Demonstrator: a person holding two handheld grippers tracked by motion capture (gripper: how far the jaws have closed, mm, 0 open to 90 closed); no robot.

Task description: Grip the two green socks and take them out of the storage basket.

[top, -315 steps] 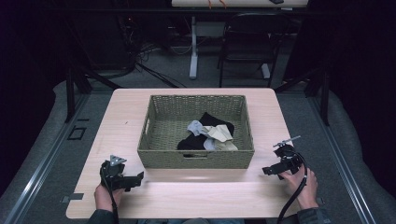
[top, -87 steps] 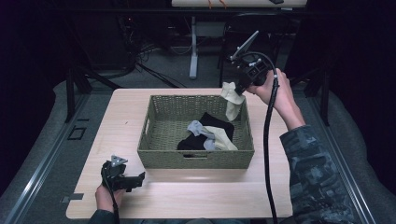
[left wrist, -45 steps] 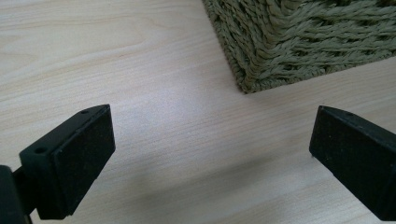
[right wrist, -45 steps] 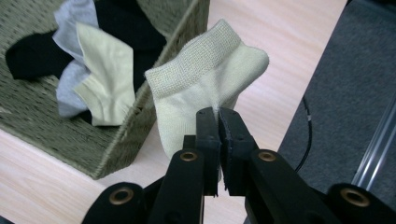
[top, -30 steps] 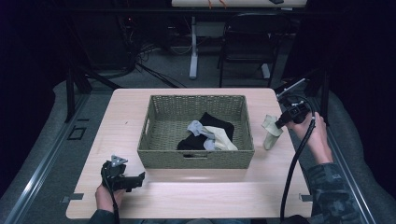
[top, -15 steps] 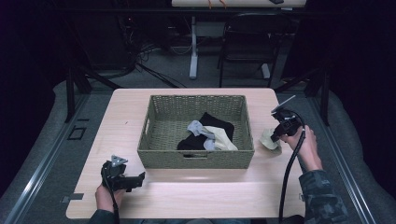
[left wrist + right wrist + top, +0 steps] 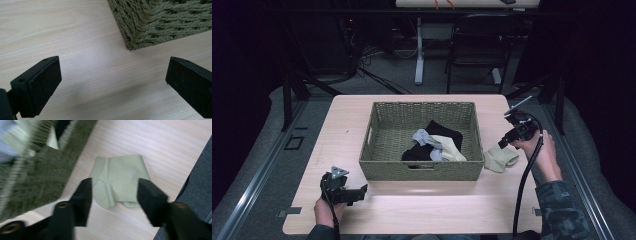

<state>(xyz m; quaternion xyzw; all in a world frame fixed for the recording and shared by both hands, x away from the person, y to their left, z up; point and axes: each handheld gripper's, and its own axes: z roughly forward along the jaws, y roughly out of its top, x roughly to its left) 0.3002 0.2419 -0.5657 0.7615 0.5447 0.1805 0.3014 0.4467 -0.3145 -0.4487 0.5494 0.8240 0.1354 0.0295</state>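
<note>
I use the woven basket [image 7: 422, 142] as my landmark. My right gripper [image 7: 508, 141] hangs just beyond the right wall of the basket, over the table [image 7: 412, 210], and its jaws have just been opening; they now stand about half apart. The pale sock [image 7: 500, 157] lies flat on the table right beside that wall, and in the right gripper view I see it [image 7: 120, 180] between and a little ahead of the two black jaws, with free space on both sides, so the pads do not press on it and I hold nothing. This view is blurred at the basket, but it lets me see the sock folded over itself near its lower edge, which the high view is too small to tell. The high view gives me what the gripper view cannot: the dark, grey and cream clothes [image 7: 434, 145] heaped inside the basket, toward its near right part. My left gripper [image 7: 357, 192] rests near the front left corner of the basket, and the left gripper view shows its jaws wide apart over bare wood, with that corner [image 7: 140, 30] ahead.
</note>
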